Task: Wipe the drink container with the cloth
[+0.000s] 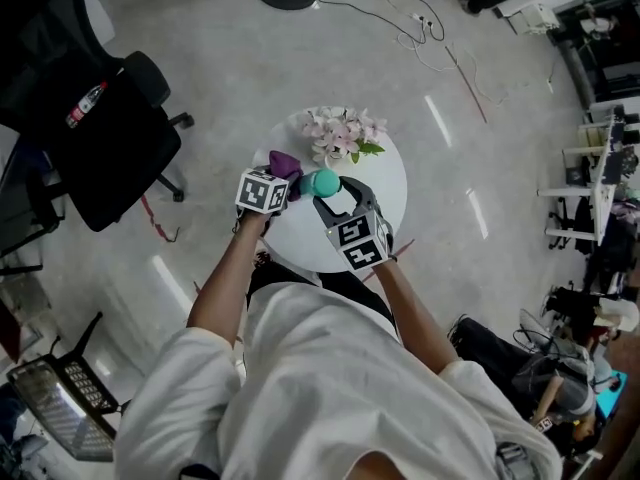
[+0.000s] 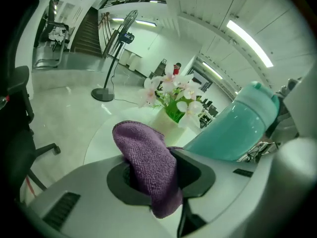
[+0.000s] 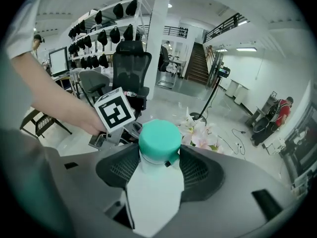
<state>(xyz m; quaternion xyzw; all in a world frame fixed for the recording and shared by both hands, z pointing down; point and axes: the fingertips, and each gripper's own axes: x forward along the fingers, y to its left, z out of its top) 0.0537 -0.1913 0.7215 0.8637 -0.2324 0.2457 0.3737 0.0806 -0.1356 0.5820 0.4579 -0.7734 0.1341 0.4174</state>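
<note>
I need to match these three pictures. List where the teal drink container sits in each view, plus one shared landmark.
Head view: drink container mid-picture, over the round table.
Left gripper view: drink container at right, tilted, beside the purple cloth.
Right gripper view: drink container dead centre, clamped in the right gripper.
Shared landmark: the flowers, visible in all three.

Teal btl (image 2: 233, 128) tilted, purple cloth (image 2: 148, 167) bunched beside.

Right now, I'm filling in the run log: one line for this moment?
left tongs: shut on purple cloth | right tongs: shut on teal drink bottle | cloth beside bottle, over round white table
</note>
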